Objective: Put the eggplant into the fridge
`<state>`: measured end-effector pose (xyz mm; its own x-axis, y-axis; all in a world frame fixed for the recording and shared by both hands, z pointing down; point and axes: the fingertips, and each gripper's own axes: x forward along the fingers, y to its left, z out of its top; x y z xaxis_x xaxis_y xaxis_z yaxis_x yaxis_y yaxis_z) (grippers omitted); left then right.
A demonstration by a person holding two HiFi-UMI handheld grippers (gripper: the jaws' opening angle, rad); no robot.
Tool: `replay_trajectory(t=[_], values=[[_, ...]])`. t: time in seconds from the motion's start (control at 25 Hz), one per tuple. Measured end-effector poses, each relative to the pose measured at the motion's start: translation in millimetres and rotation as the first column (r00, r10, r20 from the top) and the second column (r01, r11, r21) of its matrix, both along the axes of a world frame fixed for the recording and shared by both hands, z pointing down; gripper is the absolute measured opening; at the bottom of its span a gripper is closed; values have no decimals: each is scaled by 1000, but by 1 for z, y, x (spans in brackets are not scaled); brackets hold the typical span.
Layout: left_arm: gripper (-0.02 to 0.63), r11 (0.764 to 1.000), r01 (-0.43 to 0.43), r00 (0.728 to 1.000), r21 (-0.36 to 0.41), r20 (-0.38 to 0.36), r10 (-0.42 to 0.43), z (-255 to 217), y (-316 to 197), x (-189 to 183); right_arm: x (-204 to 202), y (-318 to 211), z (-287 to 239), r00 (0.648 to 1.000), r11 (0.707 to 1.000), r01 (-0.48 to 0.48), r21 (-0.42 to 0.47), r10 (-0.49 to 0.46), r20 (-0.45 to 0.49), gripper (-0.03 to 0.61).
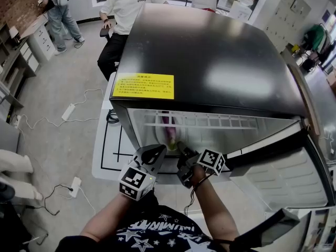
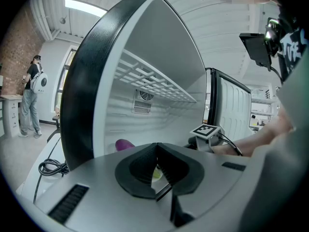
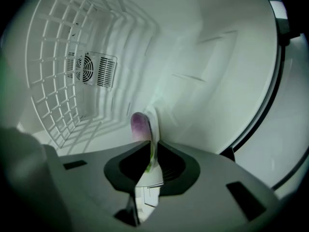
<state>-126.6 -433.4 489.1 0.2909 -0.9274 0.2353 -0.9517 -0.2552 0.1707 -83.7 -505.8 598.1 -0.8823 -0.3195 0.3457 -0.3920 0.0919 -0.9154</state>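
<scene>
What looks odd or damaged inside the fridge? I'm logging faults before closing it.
Nothing stands out: the wire shelf sits straight, and the eggplant looks whole in the right gripper.

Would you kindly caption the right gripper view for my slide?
Right gripper holds the eggplant inside the open fridge.

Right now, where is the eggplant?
The eggplant sits inside the open fridge, low in the compartment under the wire shelf. Its stem end is pinched in the right claw, and its purple tip points toward the back wall.
</scene>
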Motion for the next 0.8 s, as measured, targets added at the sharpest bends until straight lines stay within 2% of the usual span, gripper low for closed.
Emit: replay_trajectory(t=[0.16, 0.24, 0.52, 0.8], values=[[9, 1000, 4, 1000, -2, -3, -4, 0, 1, 0, -1, 2, -1, 1000, 1000, 10, 6, -10, -13, 37], [9, 1000, 6, 1000, -3, -3, -6, 0, 1, -1, -3, 3, -2, 1000, 1000, 20, 12, -19, -21, 81], [9, 1000, 24, 1000, -8, -13, -25, 0, 4, -5, 1, 3, -1, 997, 999, 12, 31, -10, -71, 81], [9, 1000, 23, 1000, 0, -7, -23, -4, 12, -1, 13, 12, -2, 997, 1000, -10, 28, 12, -73, 81]])
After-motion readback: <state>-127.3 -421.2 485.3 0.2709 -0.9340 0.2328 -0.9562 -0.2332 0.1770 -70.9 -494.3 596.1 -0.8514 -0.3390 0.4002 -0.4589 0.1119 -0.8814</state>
